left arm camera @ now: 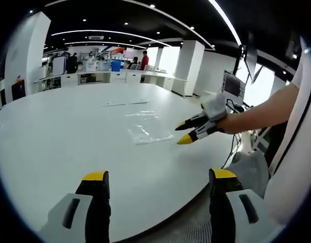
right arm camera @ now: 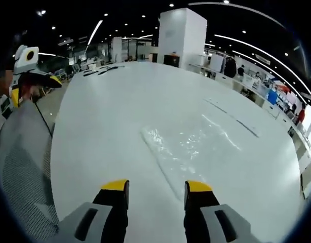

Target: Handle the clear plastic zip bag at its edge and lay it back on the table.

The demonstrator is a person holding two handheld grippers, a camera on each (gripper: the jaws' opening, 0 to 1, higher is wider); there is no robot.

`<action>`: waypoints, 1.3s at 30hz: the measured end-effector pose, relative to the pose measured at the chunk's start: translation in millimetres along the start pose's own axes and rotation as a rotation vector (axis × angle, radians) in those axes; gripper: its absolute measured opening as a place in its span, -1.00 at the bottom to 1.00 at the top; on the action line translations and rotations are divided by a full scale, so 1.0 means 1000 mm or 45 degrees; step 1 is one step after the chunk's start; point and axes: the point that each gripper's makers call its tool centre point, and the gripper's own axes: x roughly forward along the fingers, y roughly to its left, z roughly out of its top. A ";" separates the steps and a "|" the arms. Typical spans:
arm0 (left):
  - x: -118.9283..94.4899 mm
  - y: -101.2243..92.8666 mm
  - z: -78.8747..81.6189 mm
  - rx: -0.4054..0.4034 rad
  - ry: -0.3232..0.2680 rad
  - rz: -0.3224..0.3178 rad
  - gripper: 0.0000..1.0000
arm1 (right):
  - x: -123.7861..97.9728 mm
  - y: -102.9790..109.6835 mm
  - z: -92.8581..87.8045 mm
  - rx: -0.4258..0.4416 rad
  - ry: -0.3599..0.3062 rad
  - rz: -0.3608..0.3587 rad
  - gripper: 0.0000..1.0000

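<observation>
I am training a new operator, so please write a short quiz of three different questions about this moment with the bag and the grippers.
1. True or false: the clear zip bag lies flat on the white table.
2. Which gripper is nearer the bag? A) left gripper B) right gripper
3. Fill in: the right gripper's jaws stand ____, holding nothing.

Key: 1 true; 2 B; 3 open.

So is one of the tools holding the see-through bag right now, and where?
No, nothing is held. The clear zip bag lies flat on the white table. The right tool is open just short of its near edge, and the left tool is open too.
</observation>
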 end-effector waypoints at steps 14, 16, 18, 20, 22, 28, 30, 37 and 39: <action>0.002 0.000 0.001 -0.007 0.005 -0.002 0.58 | 0.012 -0.024 -0.013 -0.074 0.099 -0.001 -0.49; 0.002 0.000 0.001 -0.008 0.006 -0.002 0.58 | 0.015 -0.029 -0.018 -0.092 0.117 0.004 -0.54; 0.003 0.000 0.001 -0.006 0.009 -0.001 0.58 | 0.016 -0.033 -0.020 -0.095 0.123 -0.002 -0.58; 0.003 0.001 0.001 -0.011 0.011 0.001 0.58 | 0.017 -0.035 -0.022 -0.093 0.129 0.000 -0.61; 0.004 0.002 0.000 -0.012 0.015 0.001 0.58 | 0.018 -0.036 -0.023 -0.107 0.138 0.000 -0.66; 0.005 0.004 -0.001 -0.016 0.018 0.001 0.57 | 0.020 -0.036 -0.023 -0.129 0.145 0.015 -0.71; 0.006 0.003 -0.001 -0.012 0.021 0.000 0.57 | 0.022 -0.036 -0.024 -0.128 0.155 0.019 -0.71; 0.007 0.002 -0.001 0.005 0.030 -0.007 0.57 | 0.027 -0.035 -0.029 -0.157 0.181 0.040 -0.78; 0.007 0.002 -0.001 0.004 0.029 -0.008 0.57 | 0.026 -0.035 -0.028 -0.157 0.175 0.046 -0.78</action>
